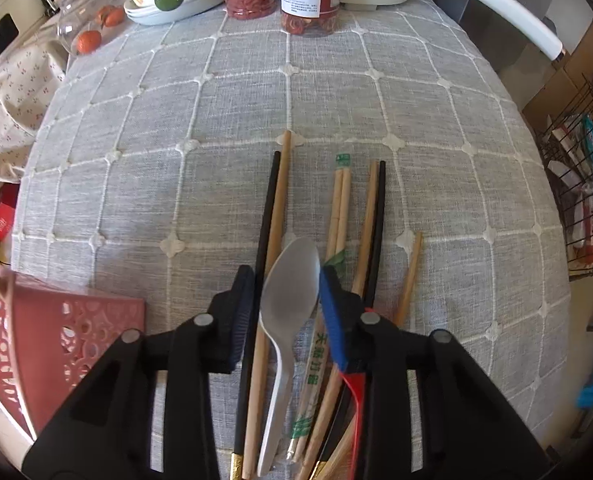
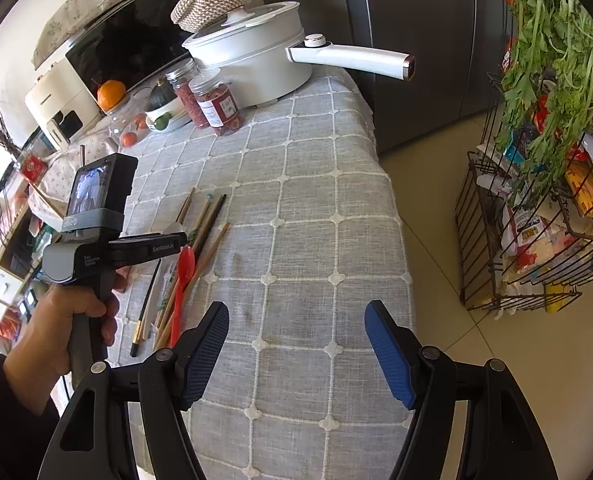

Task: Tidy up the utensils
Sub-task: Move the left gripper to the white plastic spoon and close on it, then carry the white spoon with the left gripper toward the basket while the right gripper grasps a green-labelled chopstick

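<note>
Straddling the bowl of a translucent white plastic spoon (image 1: 286, 304), the left gripper (image 1: 286, 304) has its two pads level with the bowl's edges, the black pad (image 1: 242, 316) on one side and the blue pad (image 1: 334, 320) on the other; whether they press the spoon or only flank it cannot be told. The spoon lies on a gray checked tablecloth (image 1: 216, 120) among loose utensils: a black chopstick (image 1: 266, 216) and a wooden chopstick (image 1: 278, 216) side by side just left of it, a paper-wrapped pair of chopsticks (image 1: 338, 208) to its right, and a red spoon (image 2: 184, 272) beyond those. A red perforated basket (image 1: 56, 340) sits at the table's near-left edge. The right gripper (image 2: 296, 344) hovers with its fingers spread wide and nothing between them, well apart from the utensils. Farther back stand two jars (image 2: 212, 104) and a white pot (image 2: 256, 60).
</note>
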The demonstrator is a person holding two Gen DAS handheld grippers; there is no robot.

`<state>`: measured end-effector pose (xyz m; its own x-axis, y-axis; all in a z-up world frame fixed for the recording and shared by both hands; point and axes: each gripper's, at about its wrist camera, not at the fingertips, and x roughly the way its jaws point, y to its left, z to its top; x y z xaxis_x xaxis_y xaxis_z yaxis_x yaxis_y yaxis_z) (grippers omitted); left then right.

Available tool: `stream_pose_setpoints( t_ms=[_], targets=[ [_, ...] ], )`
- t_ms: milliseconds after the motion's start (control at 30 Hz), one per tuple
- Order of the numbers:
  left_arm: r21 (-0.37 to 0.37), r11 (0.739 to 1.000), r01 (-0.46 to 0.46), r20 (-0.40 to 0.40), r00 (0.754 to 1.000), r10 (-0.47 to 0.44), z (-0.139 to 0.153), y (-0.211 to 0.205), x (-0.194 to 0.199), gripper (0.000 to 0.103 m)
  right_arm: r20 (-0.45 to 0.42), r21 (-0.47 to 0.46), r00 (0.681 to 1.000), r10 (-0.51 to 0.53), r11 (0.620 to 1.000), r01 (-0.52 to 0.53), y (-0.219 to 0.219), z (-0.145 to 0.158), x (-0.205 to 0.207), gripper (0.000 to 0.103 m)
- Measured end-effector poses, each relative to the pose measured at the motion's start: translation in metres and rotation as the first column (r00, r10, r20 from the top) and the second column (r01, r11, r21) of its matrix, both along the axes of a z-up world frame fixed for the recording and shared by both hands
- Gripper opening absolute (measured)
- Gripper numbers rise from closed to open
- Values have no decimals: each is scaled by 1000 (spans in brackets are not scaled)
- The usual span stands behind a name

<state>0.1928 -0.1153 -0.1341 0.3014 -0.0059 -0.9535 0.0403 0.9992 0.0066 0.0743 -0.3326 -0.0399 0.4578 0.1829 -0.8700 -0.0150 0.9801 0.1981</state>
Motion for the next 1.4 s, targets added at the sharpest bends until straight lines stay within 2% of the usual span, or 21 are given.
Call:
stream_pose_setpoints(
  t_ms=[67, 133, 333, 467, 633, 733, 967, 1133, 1233, 1400],
  targets=[
    [-7, 1000, 0, -3, 1000, 0, -1, 2, 2, 17, -4, -3, 1000, 0, 1000, -1, 0, -1, 1, 72],
    [-1, 1000, 10, 9, 1000, -10, 1, 1, 1, 10, -10, -8, 1000, 2, 1000, -2, 1, -3, 1, 72],
    [22, 995, 101, 86, 991, -102, 23, -10, -16, 7, -21, -14, 1000, -3, 1000, 3, 3, -7, 4, 72],
    [4, 989, 145, 153, 978, -144, 47, -14, -30, 7, -33, -1, 999, -8, 1000, 8, 4, -9, 7, 72],
    [-1, 978, 208, 279, 939, -199, 82, -6, -53, 7, -51, 12, 999, -9, 1000, 9, 10, -12, 11, 72],
    [-4, 970, 244, 362, 905, -226, 101, 8, -68, 7, -67, 31, 998, -1, 1000, 3, 17, -16, 16, 72],
    [-44, 969, 245, 470, 861, -196, 124, 51, -101, 7, -116, 51, 993, 32, 998, -27, 51, -30, 31, 72],
    [-40, 971, 235, 558, 812, -174, 122, 78, -124, 7, -158, 65, 986, 60, 997, -51, 83, -45, 46, 71],
    [-79, 972, 220, 544, 827, -143, 124, 88, -124, 7, -180, 73, 982, 59, 996, -46, 98, -54, 59, 69],
    [-178, 965, 195, 562, 825, -63, 135, 107, -133, 7, -191, 81, 980, 46, 996, -31, 116, -64, 87, 47]
  ],
)
